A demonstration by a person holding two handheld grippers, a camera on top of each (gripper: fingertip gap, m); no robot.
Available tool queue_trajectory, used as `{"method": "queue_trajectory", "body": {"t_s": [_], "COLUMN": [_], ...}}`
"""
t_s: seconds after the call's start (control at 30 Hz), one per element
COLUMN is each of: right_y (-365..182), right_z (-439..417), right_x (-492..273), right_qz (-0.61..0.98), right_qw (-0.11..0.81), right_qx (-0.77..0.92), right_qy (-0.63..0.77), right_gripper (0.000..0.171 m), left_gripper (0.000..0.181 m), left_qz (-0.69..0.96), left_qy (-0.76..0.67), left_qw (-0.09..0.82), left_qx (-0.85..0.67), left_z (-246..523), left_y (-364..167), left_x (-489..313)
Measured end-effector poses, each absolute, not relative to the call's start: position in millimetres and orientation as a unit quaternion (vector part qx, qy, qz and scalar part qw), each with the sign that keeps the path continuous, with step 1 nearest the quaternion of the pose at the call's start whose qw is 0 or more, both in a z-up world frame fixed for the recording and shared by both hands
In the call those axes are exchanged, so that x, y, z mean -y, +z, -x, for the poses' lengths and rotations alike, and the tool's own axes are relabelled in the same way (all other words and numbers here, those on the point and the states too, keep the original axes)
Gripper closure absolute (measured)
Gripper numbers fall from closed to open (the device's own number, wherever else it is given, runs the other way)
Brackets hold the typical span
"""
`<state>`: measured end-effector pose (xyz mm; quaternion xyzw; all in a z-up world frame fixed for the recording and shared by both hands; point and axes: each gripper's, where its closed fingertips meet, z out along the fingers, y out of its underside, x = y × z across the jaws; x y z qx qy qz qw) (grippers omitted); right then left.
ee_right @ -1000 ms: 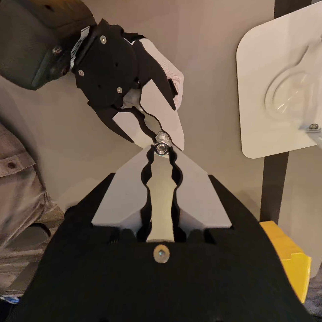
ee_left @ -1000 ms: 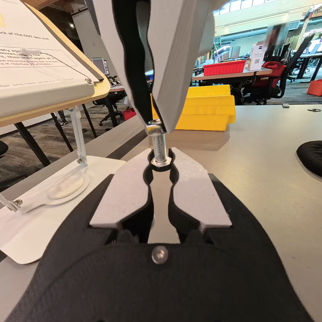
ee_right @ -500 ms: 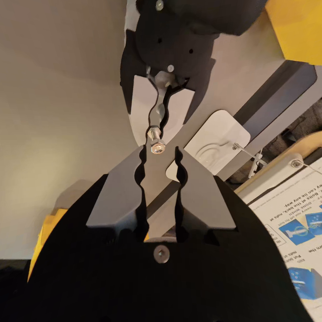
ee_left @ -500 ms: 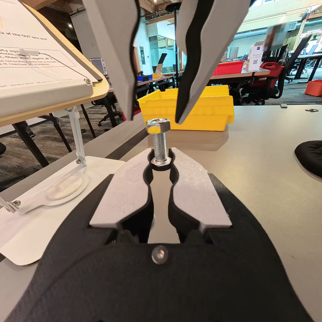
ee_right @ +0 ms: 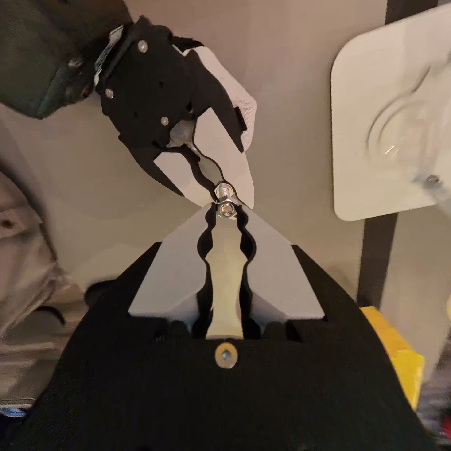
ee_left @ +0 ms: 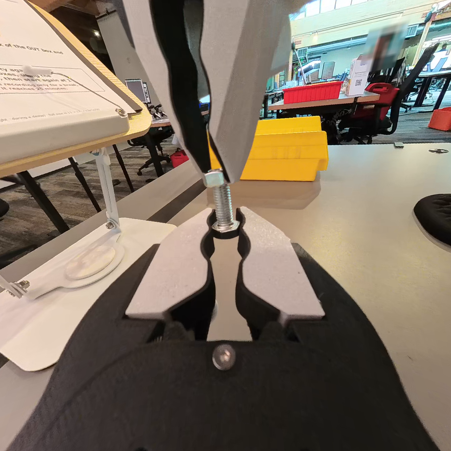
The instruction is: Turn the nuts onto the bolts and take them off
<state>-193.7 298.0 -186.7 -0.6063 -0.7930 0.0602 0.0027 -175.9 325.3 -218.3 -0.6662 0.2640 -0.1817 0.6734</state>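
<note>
Left gripper (ee_left: 225, 220) stays clamped on the nut (ee_left: 225, 228), bolt (ee_left: 220, 205) upright above the table (ee_left: 366, 219). Half a second ago the right gripper (ee_right: 227, 208) stood apart above the bolt head (ee_left: 214, 177); now we see it clamped on again, so another turn starts. Printed instruction sheet (ee_left: 48, 80) at left, text not copied; no brands readable.

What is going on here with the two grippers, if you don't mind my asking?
A person is working a nut and bolt with two handheld grippers above a table. The left gripper is shut on the nut at the bolt's lower end. The right gripper, coming from above, is shut on the bolt by its hex head. A yellow bin sits behind.
</note>
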Motion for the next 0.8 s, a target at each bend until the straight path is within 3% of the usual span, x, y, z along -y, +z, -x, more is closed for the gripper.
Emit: {"method": "queue_trajectory", "body": {"t_s": [0.2, 0.37, 0.53, 0.7, 0.8], "right_y": [-185.2, -178.1, -183.6, -188.4, -189.1], "right_z": [191.1, 198.7, 194.5, 195.5, 194.3], "right_x": [-294.2, -296.8, -300.7, -302.1, -303.8], "right_qz": [0.527, 0.334, 0.214, 0.161, 0.18], "right_qw": [0.025, 0.105, 0.117, 0.127, 0.116], "right_qx": [0.849, 0.937, 0.969, 0.977, 0.976], "right_qy": [0.045, -0.002, -0.042, -0.05, -0.049], "right_gripper": [0.115, 0.128, 0.138, 0.155, 0.155], "left_gripper": [0.167, 0.167, 0.167, 0.167, 0.167], "left_qz": [0.665, 0.664, 0.664, 0.665, 0.665], "left_qy": [-0.183, -0.183, -0.182, -0.183, -0.183], "left_qw": [0.675, 0.675, 0.675, 0.674, 0.674], "left_qx": [-0.263, -0.264, -0.265, -0.264, -0.265], "left_z": [175.9, 175.7, 175.5, 176.0, 175.6], "left_y": [-217.7, -217.6, -217.7, -217.8, -217.9], "left_x": [-325.2, -325.2, -325.0, -325.3, -325.2]}}
